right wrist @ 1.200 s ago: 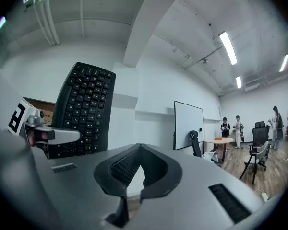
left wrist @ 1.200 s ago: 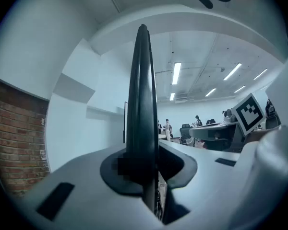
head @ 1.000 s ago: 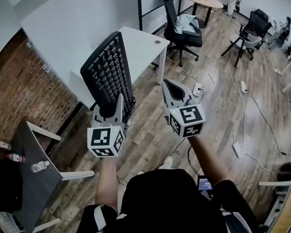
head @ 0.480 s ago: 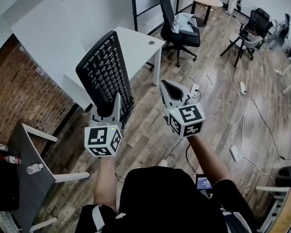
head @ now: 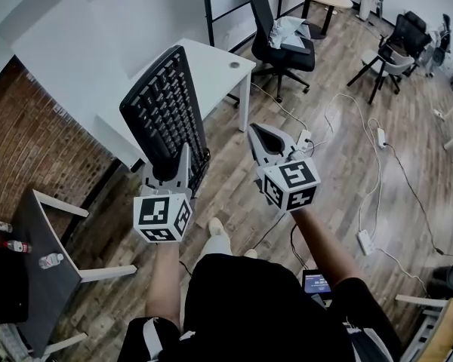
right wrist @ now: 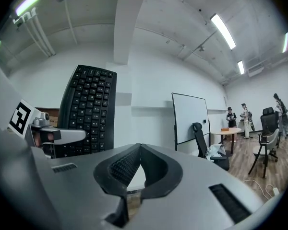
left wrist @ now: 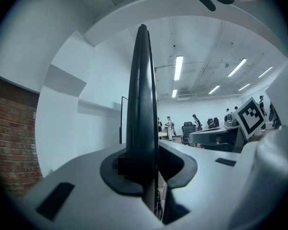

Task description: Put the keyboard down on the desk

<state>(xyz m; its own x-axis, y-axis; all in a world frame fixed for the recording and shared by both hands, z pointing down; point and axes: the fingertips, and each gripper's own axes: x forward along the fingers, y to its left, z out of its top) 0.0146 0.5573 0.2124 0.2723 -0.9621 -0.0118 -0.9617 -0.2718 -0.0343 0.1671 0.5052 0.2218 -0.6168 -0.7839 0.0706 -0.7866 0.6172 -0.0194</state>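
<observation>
1. I'm standing on a wood plank floor [head: 340, 172] in an office. One white wall gives way to a brick wall [head: 30, 149] at the left. A white rectangular counter [head: 219, 70] stands against the white wall, with a small round cable hole [head: 235, 65] near its right corner.
2. The black keyboard [head: 166, 108] is not on the counter. It is held up on end in the air, and its lower short end is gripped in the jaws of the left gripper [head: 168, 173]. From the head view it overlaps the counter's left part.
3. The right gripper [head: 266, 138] is level beside it and well apart from the keyboard. Its jaws are closed together on nothing.
4. The left gripper view shows the keyboard only edge-on, as a thin dark blade. The right gripper view shows its key face and a whiteboard on a stand [right wrist: 189, 119].
5. Open floor lies before the counter's front edge. A black office chair [head: 279, 36] stands past the counter's right end. White cables with power strips [head: 377, 138] trail at the right, and a dark grey side table [head: 38, 232] stands at the lower left.
</observation>
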